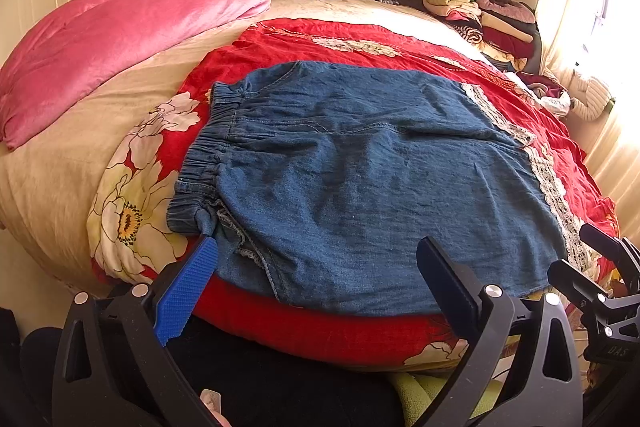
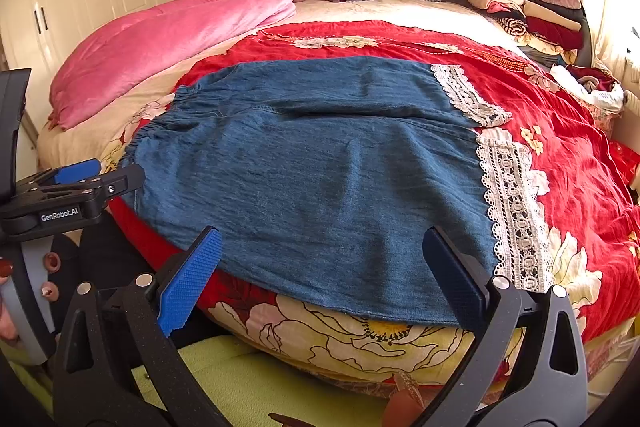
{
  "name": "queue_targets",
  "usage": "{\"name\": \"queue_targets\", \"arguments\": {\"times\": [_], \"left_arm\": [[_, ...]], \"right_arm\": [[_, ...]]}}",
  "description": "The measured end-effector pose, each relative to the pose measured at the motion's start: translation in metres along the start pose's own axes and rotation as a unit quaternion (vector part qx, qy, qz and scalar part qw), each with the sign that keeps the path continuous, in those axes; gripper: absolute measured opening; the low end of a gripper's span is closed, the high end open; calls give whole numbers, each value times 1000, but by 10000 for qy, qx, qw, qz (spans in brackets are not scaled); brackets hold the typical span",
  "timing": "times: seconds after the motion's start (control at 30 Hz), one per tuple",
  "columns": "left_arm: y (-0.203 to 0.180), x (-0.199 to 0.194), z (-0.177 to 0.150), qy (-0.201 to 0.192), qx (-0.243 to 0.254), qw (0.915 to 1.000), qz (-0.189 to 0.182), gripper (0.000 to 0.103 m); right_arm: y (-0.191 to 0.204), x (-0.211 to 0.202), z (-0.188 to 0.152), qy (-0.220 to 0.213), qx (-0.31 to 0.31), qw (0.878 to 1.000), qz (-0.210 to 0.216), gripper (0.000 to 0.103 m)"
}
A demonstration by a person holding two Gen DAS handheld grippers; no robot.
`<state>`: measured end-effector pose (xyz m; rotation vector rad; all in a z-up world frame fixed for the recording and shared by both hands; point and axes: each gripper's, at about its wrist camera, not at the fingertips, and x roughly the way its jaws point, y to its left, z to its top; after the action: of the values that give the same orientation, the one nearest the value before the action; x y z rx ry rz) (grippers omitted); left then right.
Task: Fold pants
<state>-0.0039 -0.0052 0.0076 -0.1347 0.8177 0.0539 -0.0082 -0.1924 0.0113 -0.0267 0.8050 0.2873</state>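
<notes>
**Fold pants: garment laid flat, no grip taken yet**

Claws first, as nearest the lens. Left claw [image 1: 318, 267]: jaws spread wide at the bottom of its own view, nothing between them, blue pad of one finger beside the waistband corner and apparently not touching it. Right claw [image 2: 322, 259]: jaws likewise spread and empty, hovering over the near hem.

Pants [image 1: 360, 171]: blue denim, lying across the middle of the frame on the red floral bedspread [image 1: 312, 327]. Elastic waistband [image 1: 208, 151] at centre left, lace cuffs [image 2: 508, 203] at centre right. The two legs lie side by side, divided by a seam line running left to right; the cloth is fairly smooth.

Progress, as a judgement: spreading out looks done. No fold is visible, neither leg over leg nor cuffs toward waist. All folding appears left to do, starting with a grip on the near edge or its corners.

View differences:
- Left wrist view shows the waistband gathers and the frayed near corner clearly; the right claw appears at its lower right edge.
- Right wrist view shows both lace cuffs in full, the far one offset from the near one. It also shows the left claw at centre left with part of a hand [image 2: 6, 303] holding it.

Surroundings: pink quilt [image 1: 120, 39] at upper left, stack of folded clothes [image 1: 492, 15] at upper right by the window.
</notes>
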Motion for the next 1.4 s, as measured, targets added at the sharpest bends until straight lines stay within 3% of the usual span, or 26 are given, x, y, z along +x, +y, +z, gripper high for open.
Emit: {"name": "queue_targets", "arguments": {"times": [0.43,0.8,1.4], "left_arm": [[2,5,0,26,-4,10000,55,99],[10,22,9,168,22,9998,80,99],[65,71,80,259,-411,9986,186,99]], "right_arm": [[0,6,3,53,-25,10000,-2,95],[3,26,34,-26,-195,9998,15,95],[10,102,112,321,-415,9977,429,95]]}}
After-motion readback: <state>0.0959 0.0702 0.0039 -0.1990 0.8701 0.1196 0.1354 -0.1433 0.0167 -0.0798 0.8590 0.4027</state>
